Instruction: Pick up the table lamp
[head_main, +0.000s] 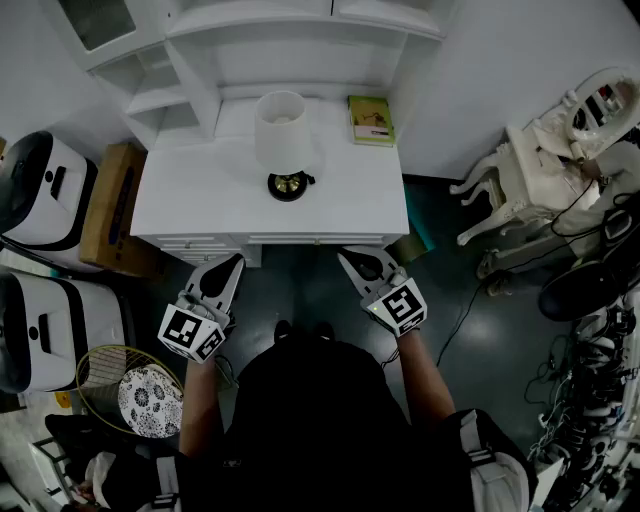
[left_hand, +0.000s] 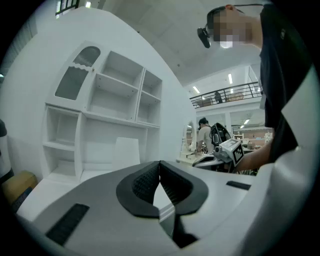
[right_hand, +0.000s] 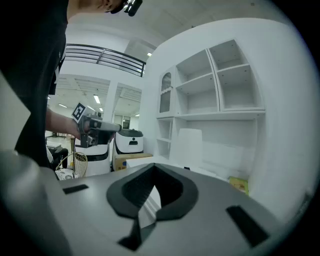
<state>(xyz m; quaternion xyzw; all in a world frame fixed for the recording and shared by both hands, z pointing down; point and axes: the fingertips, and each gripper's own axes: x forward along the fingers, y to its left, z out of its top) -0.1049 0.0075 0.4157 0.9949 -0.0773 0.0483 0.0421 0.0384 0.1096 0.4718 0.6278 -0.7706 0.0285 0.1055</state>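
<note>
Currently left claw (head_main: 236, 262), right claw (head_main: 348, 257) closed, empty; table lamp (head_main: 280, 130) on desk (head_main: 200, 190), book (head_main: 371, 120) near.

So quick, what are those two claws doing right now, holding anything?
Left claw: closed, holding nothing.
Right claw: closed, holding nothing.
The table lamp stands untouched on the white desk.

- A white desk (head_main: 345, 205) with drawers stands against a white wall (head_main: 500, 60), with a white shelf unit (head_main: 190, 60) on its back edge.
- The floor (head_main: 300, 285) is dark and glossy.
- A cardboard box (head_main: 110, 205) and white machines (head_main: 45, 190) stand left of the desk.
- Ornate white furniture (head_main: 520, 175) and tangled cables (head_main: 590, 400) are on the right.
- Strip lights (left_hand: 230, 78) glow above a railed balcony (left_hand: 227, 94).
</note>
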